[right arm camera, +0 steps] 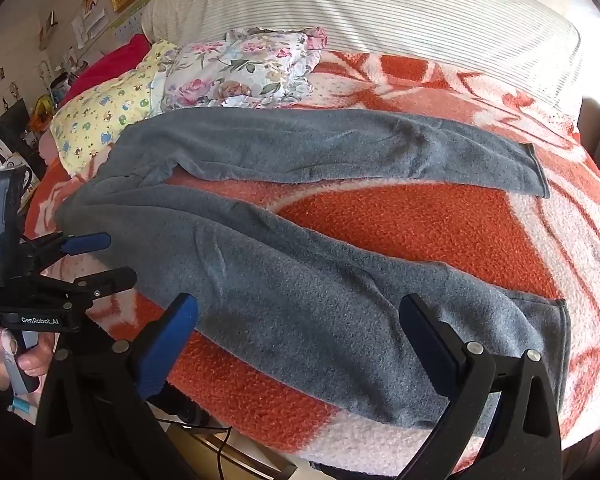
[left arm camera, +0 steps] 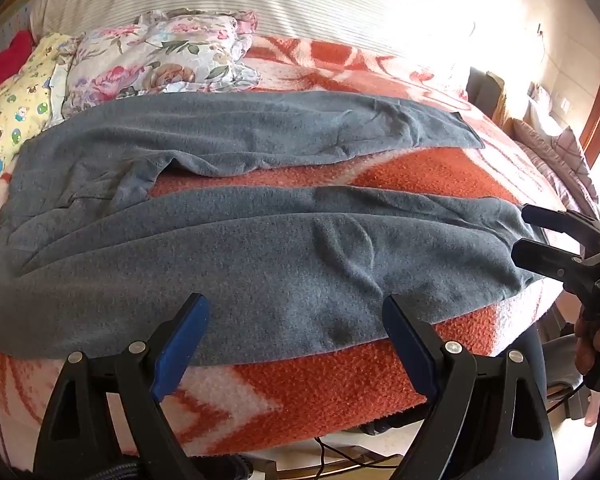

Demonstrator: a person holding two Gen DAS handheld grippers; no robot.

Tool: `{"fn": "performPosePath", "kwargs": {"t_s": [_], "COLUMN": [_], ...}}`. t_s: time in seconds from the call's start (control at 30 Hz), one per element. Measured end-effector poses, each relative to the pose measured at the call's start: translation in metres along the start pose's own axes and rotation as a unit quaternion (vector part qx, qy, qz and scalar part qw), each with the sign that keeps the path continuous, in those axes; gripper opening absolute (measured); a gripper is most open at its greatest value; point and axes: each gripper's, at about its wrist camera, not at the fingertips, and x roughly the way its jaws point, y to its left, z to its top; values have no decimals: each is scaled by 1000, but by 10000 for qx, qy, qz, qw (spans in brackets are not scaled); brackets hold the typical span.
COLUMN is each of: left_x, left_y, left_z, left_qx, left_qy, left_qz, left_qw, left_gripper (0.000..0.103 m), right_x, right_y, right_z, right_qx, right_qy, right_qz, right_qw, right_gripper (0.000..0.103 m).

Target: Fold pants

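Note:
Grey fleece pants (left arm camera: 228,248) lie flat on a bed, waist at the left, both legs spread apart and running to the right; they also show in the right wrist view (right arm camera: 300,280). My left gripper (left arm camera: 296,312) is open, hovering over the near leg's lower edge near its middle. My right gripper (right arm camera: 300,312) is open above the near leg towards its cuff (right arm camera: 560,344). Each gripper shows in the other's view: the right one (left arm camera: 520,232) at the cuff end, the left one (right arm camera: 112,256) near the waist side. Both are empty.
An orange and white blanket (left arm camera: 340,384) covers the bed. A floral pillow (left arm camera: 160,56), a yellow patterned pillow (left arm camera: 12,116) and a red cloth (left arm camera: 4,60) lie at the far left. A striped white bolster (right arm camera: 380,12) runs along the back. Cables (left arm camera: 340,456) hang below the bed's near edge.

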Motion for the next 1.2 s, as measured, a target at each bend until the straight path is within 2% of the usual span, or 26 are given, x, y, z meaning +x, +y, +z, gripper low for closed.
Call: {"fn": "performPosePath", "kwargs": {"t_s": [0.8, 1.2], "left_x": [7, 6], "left_y": [-7, -7], "left_z": [10, 10], "left_qx": [109, 123], "left_qy": [85, -9], "left_qz": [-32, -28], "left_qw": [9999, 9999], "left_gripper": [89, 89], "right_x": [1, 4], "right_y": [-11, -10], "right_z": [0, 1], "right_qx": [139, 140], "right_qy": [-2, 8], "right_qz": [24, 64], "right_qw": [9999, 9999], "right_gripper": [101, 101]}}
